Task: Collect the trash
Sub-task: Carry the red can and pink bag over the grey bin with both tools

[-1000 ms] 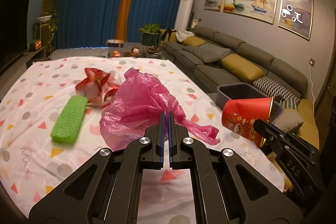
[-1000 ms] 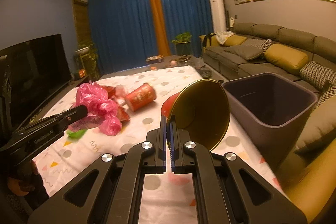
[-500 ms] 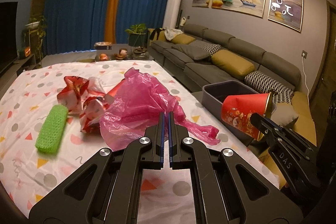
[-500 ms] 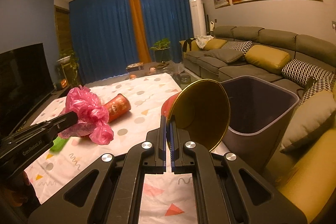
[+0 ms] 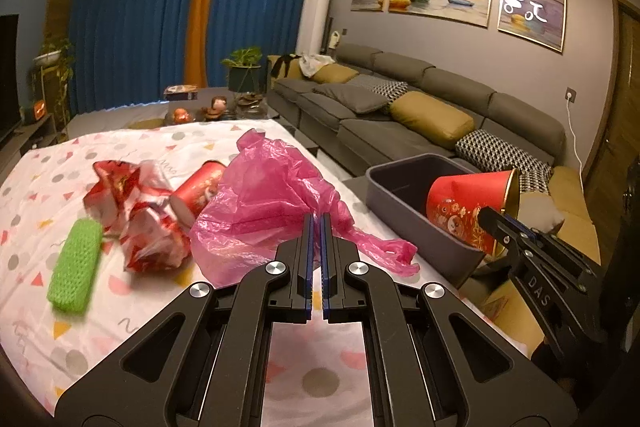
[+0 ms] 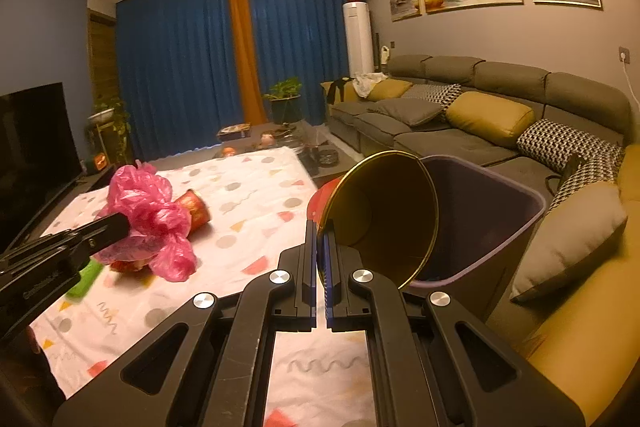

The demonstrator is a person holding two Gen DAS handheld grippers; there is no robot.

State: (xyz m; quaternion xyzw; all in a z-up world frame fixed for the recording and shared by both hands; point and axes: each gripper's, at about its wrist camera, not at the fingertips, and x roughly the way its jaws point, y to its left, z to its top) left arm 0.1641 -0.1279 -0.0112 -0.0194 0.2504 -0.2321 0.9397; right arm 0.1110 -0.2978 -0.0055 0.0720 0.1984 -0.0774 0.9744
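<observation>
**Trash over the bin**

Spotted cloth (image 5: 48, 163) covers our table. Our left gripper (image 5: 316, 223) pinches a pink bag (image 5: 272, 203) above the cloth. Our right gripper (image 6: 320, 231) pinches a red cup (image 6: 384, 211) by its rim, tipped over the grey bin (image 6: 516, 211) at the table's right edge. Another cup (image 5: 196, 191), wrappers (image 5: 132, 211) and a green sponge (image 5: 74, 267) lie near the left edge.
</observation>
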